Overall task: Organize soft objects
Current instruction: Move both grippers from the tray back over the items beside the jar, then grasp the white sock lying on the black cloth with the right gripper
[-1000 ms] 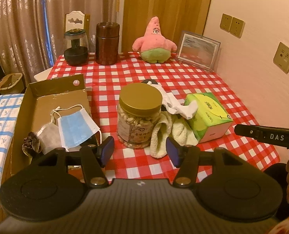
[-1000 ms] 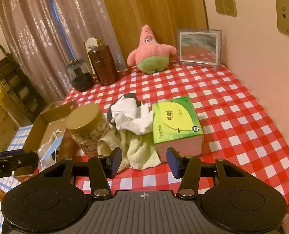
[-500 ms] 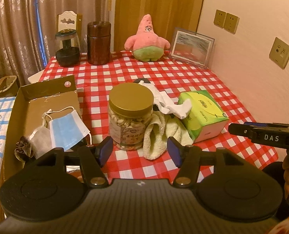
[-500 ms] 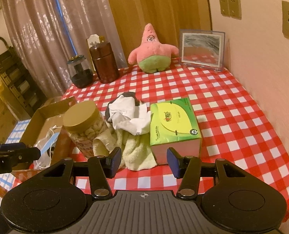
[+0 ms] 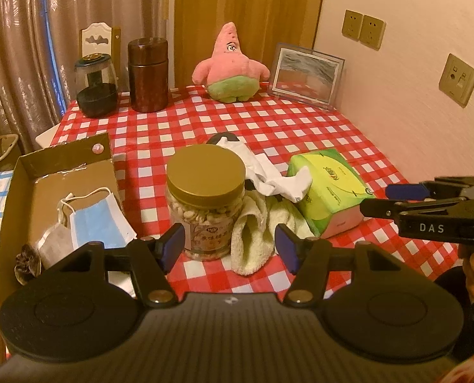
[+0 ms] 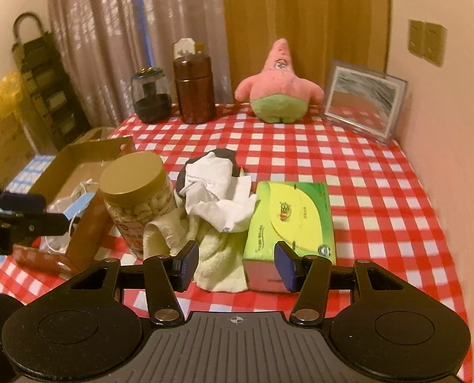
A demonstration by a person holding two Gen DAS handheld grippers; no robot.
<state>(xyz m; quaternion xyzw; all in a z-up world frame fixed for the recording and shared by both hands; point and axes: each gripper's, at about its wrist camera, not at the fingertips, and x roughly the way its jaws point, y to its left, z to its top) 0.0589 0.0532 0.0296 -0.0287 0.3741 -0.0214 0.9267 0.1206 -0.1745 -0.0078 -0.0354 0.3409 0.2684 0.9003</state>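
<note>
Centrally, jar beside cream towel

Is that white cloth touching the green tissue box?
Touching. In the right wrist view the white cloth drapes against the near left edge of the green tissue box with no gap; the left wrist view shows its tip lying on the box too.

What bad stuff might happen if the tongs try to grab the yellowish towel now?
1. The towel lies against the nut jar, so a tug might tip the jar.
2. The white cloth is draped over the towel and onto the tissue box, so it may get dragged along.
3. Both tongs, left and right, are open and close together, so they might collide.
</note>
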